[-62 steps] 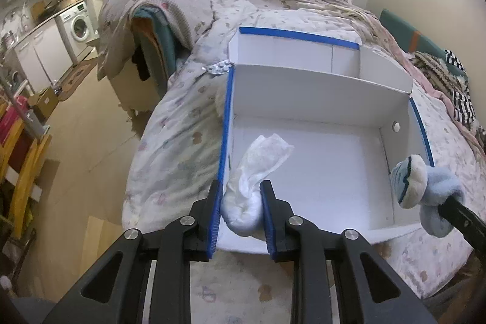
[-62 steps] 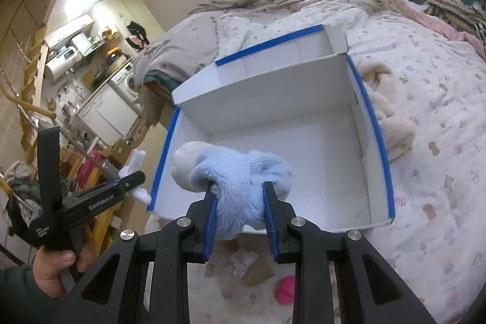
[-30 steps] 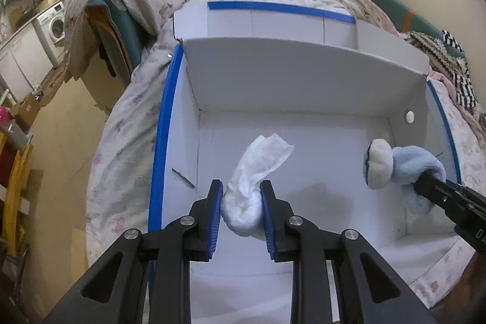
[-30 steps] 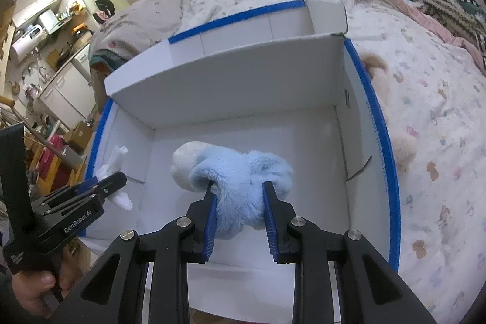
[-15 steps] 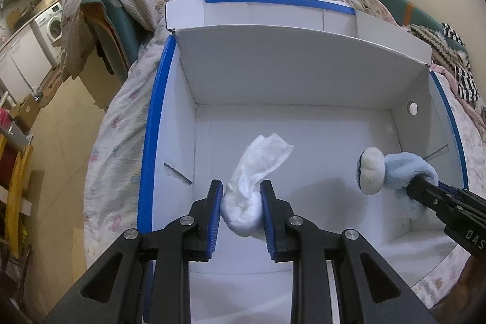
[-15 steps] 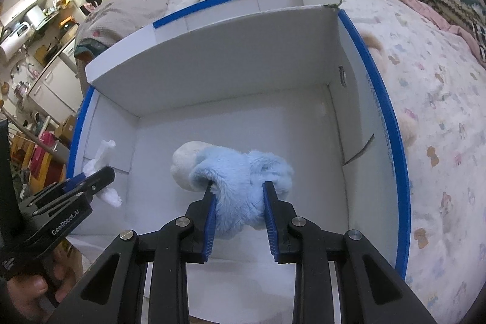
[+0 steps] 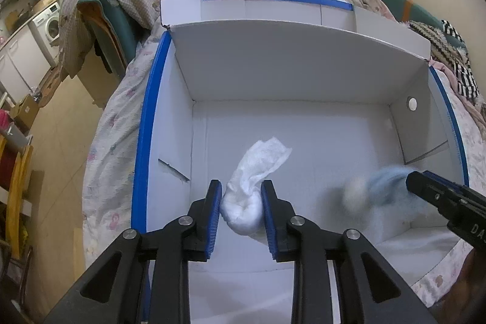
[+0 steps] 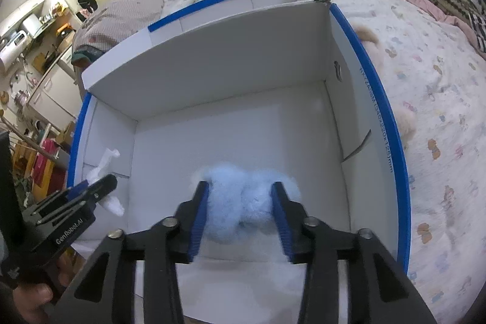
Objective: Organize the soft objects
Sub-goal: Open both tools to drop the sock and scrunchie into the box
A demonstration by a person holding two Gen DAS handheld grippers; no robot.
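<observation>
**Q:** What is the biggest thing in front of you?

**Me:** The bed (image 8: 440,111), under a pale printed quilt. The white cardboard box (image 7: 303,66) with blue-taped edges sits open on it, and both my tools reach in over its 6 o'clock wall

**Q:** What about the soft things?

**Me:** The blue plush toy (image 8: 243,202) is the bigger one. It is inside the box, low over the floor, towards the 5 o'clock corner as my left camera sees it, and it is smeared with blur in that view. The white sock (image 7: 255,172) is smaller. It hangs above the box floor towards 7 o'clock, with its loose end flopping up towards 1 o'clock

**Q:** And your tools?

**Me:** My left gripper (image 7: 241,202) is pinching the balled end of the sock, with both blue pads pressed into it. My right gripper (image 8: 240,208) has its fingers spread, and the plush sits loosely between the pads. The left one shows in my right camera at 8 o'clock, with my hand (image 8: 27,298) on its handle
</observation>
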